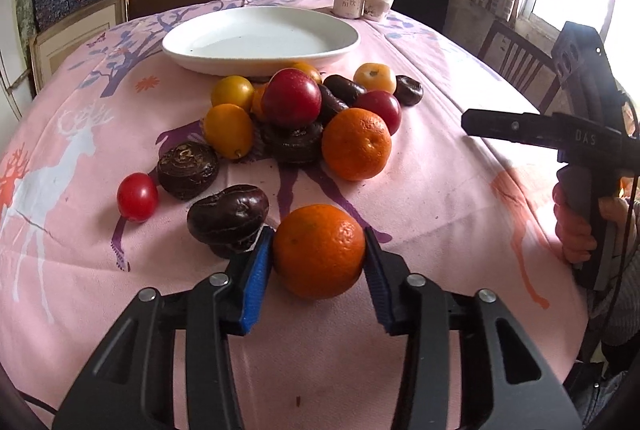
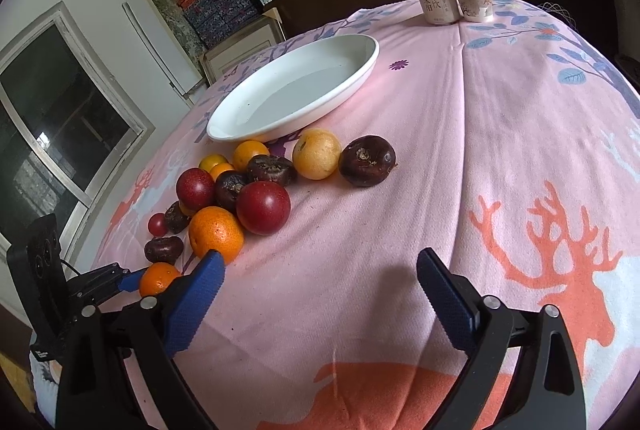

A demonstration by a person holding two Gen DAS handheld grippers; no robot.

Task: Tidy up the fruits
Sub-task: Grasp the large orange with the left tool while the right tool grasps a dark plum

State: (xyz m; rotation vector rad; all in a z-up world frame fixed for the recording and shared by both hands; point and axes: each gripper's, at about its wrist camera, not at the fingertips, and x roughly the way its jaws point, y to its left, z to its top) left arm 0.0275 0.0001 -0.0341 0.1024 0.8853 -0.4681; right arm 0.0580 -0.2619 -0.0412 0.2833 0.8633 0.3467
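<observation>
The left tongs (image 1: 319, 258) pinch a round orange tangerine (image 1: 319, 250) low on the pink-clothed bench (image 1: 440, 197); the right tongs (image 2: 320, 294) hang spread and empty. Best to lift straight, clear of the dark wrinkled fruit (image 1: 228, 214), toward the empty white oval plate (image 1: 260, 39).

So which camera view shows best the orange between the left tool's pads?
The left wrist view: the orange fills the foreground between both blue pads. In the right wrist view it is small and partly hidden at the left edge.
</observation>
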